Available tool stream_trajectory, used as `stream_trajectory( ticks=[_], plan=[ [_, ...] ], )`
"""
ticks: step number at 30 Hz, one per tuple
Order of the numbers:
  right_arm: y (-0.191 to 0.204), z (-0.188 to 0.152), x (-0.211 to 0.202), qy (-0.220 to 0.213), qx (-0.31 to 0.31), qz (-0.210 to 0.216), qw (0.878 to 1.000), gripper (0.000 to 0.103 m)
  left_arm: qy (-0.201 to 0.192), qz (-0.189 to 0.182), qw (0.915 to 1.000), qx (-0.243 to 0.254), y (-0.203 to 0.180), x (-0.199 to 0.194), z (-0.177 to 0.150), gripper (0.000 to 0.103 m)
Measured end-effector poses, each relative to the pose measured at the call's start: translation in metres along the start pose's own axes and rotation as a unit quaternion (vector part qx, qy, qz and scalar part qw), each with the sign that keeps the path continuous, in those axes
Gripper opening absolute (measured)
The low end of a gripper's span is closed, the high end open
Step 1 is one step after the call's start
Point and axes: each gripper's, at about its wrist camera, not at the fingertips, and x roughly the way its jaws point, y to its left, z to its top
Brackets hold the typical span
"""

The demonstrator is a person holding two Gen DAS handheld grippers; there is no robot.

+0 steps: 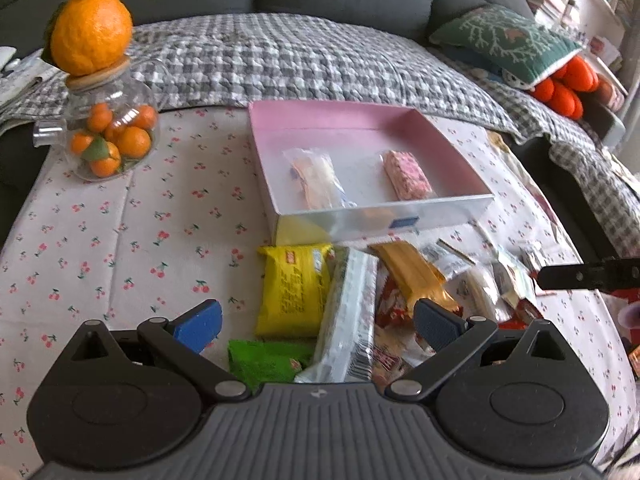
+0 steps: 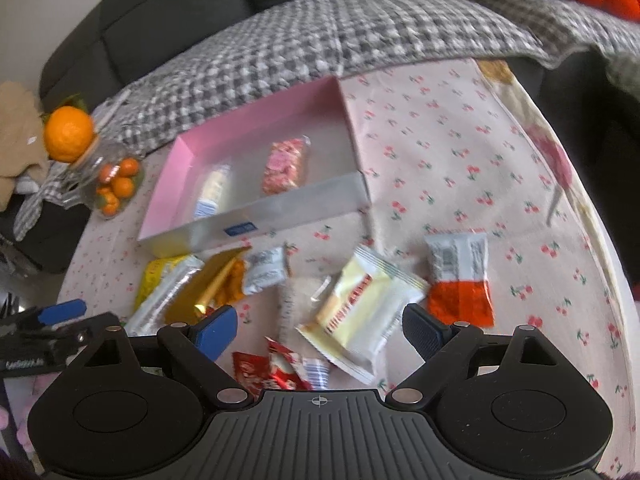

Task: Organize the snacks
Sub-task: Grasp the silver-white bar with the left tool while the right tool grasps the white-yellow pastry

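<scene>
overall, a round table under a white cloth printed with small red cherries [image 1: 120, 216] carries everything, with a grey checked quilt [image 1: 288, 64] on the dark sofa behind it. a shallow rectangular cardboard box with a pink inside and white outer walls [image 1: 460, 152] sits toward the far side of the table. it holds two wrapped snacks lying apart on its floor: a pale cream bar in clear wrap [image 1: 318, 178] and a pink speckled bar in clear wrap [image 1: 406, 176]. a clear glass jar of small oranges with a wooden lid and one large orange on top [image 1: 108, 136] stands left of the box.

loose snacks lie in a heap on the cloth in front of the box. the left gripper [image 1: 316, 322] has its blue-padded jaws spread wide and grasps nothing; beneath the gap lie a yellow foil packet [image 1: 292, 288], a long silver-white wrapped bar [image 1: 348, 316], a green packet [image 1: 264, 360] and a gold foil stick [image 1: 412, 276]. contact with these cannot be told.

the right gripper [image 2: 318, 330] likewise has its jaws wide apart, clamping nothing; a cream-white wafer packet with red lettering [image 2: 360, 312] lies between the pads, apparently untouched. a white and orange-red foil packet [image 2: 460, 280] lies just to the right, and a small red and white wrapper [image 2: 276, 368] near the gripper body.
</scene>
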Motion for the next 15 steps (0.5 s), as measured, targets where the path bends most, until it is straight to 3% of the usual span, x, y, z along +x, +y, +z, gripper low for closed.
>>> stream_trajectory(
  ticks=[7,15],
  plan=[
    [-0.019,-0.003,0.019,0.032,0.058,-0.023,0.998,0.092,0.025,-0.01,0.9991,0.034,-0.013,0.012,-0.006,0.092],
    [-0.023,-0.004,0.04,0.057,0.084,-0.032,0.994,0.092,0.056,-0.019,0.9963,0.062,-0.025,0.027,-0.009,0.064]
  ],
)
